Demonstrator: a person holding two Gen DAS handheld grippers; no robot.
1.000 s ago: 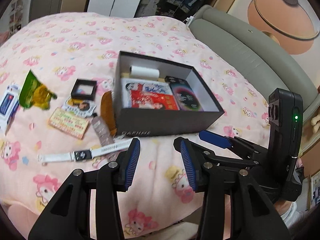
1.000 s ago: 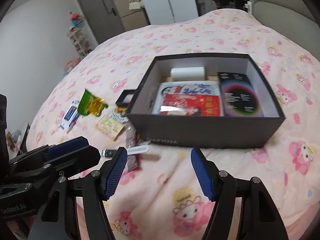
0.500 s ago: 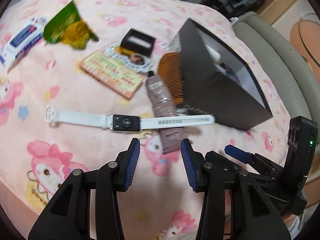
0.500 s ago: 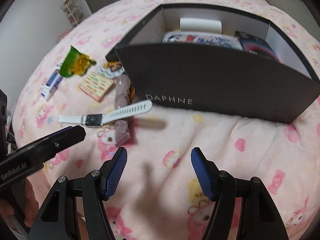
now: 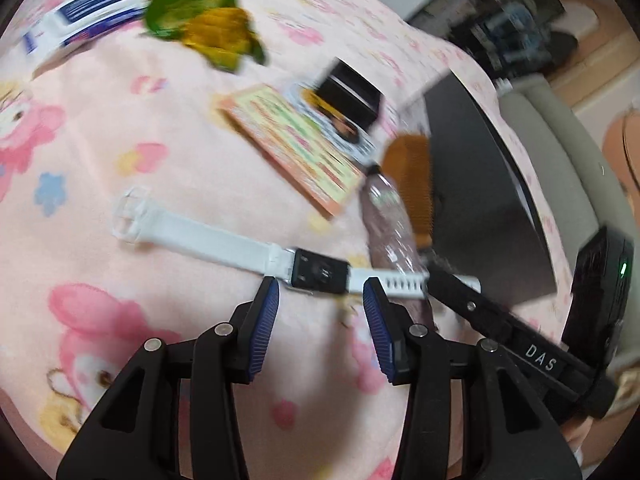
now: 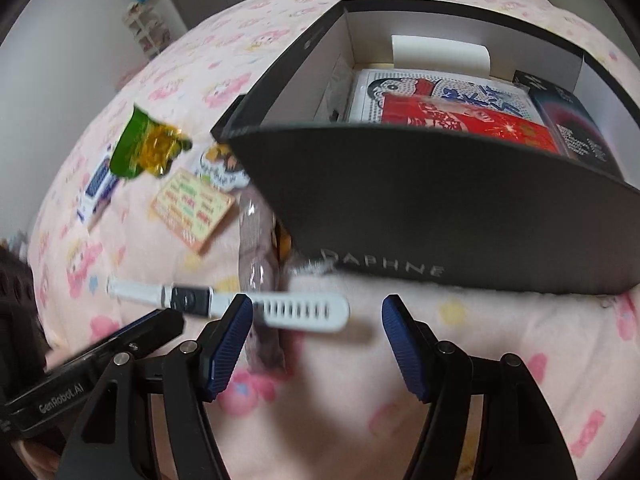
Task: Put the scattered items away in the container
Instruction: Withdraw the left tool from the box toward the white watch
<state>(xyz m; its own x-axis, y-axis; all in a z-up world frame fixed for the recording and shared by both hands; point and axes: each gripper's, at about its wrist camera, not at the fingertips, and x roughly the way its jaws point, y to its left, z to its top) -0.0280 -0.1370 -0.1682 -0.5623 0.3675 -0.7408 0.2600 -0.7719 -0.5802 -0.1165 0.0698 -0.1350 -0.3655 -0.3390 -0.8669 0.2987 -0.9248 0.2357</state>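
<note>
- Since the earlier frames both grippers have dropped close to the bedspread (image 5: 100, 160); the box (image 6: 460, 216), once seen whole, now fills the right view edge-on, and the watch (image 5: 318, 276) sits just ahead of the left gripper (image 5: 320, 320).
- Left gripper: jaws apart, empty, straddling the watch's black case without visible contact.
- Right gripper (image 6: 318, 344): jaws apart, empty, the holed strap end lying between and just ahead of its pads.
- Watch lies flat outside the box, near its front wall, strap crossing a pouch (image 5: 394, 236).
- Handling, as judged: watch is light; the case is stiff, the strap limp — taken by the strap end it would likely dangle and swing. The case looks the surer hold, pinched across its width. The soft bedding will give under the fingertips.
- Count outside the box: one watch, one pouch, one comb (image 5: 412, 176), one orange card (image 5: 292, 148), one sticker (image 6: 222, 166), one small black case (image 5: 352, 94), one green packet (image 5: 204, 26), one blue-and-white pack (image 5: 86, 14) — eight.
- Count inside the box: one white roll (image 6: 440, 54), one dotted print (image 6: 436, 92), one red print (image 6: 472, 126), one dark box (image 6: 568, 120); anything beneath is hidden.
</note>
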